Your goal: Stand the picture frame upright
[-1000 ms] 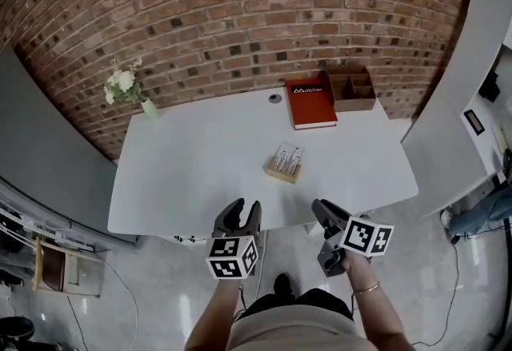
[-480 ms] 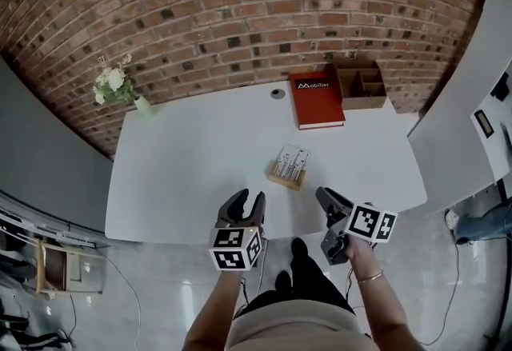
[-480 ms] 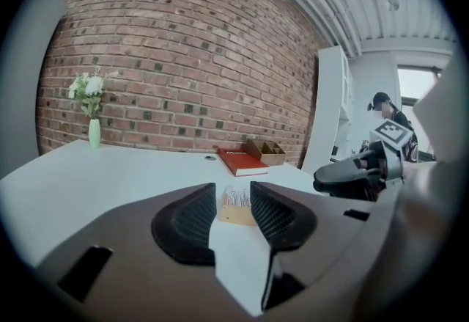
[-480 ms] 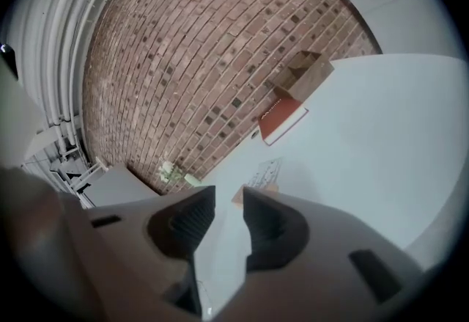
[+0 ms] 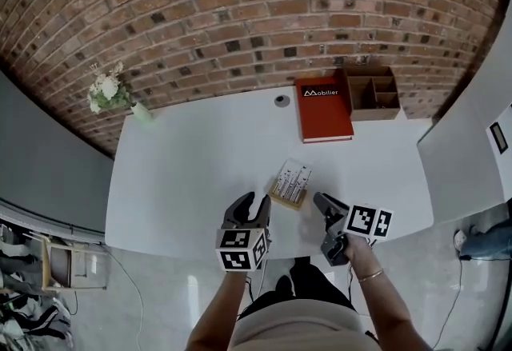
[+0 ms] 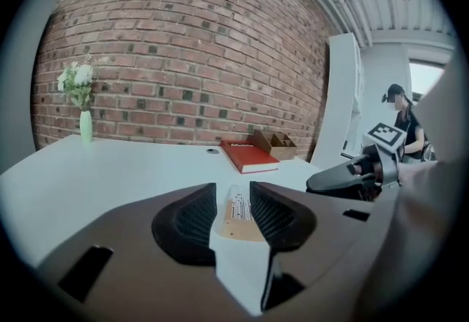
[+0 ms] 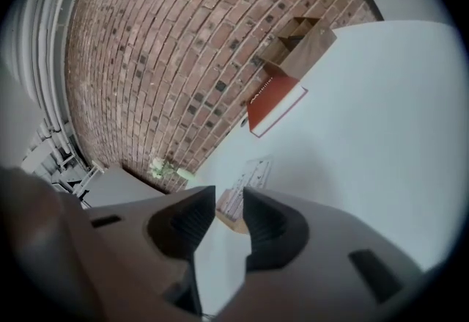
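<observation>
The picture frame lies flat on the white table, a light wooden frame with a pale printed sheet, near the front edge. My left gripper hovers open just left of and nearer than the frame, which shows through its gap in the left gripper view. Over the table's front edge, my right gripper is open just right of the frame. The frame lies beyond the tips in the right gripper view. Neither gripper touches it.
A red book lies at the back right beside a brown wooden organizer. A small vase of white flowers stands at the back left corner. A brick wall backs the table. A person stands far off at the right.
Both grippers have moved forward from in front of the table to its front edge, closing in on the frame from either side. The frame has not moved.
</observation>
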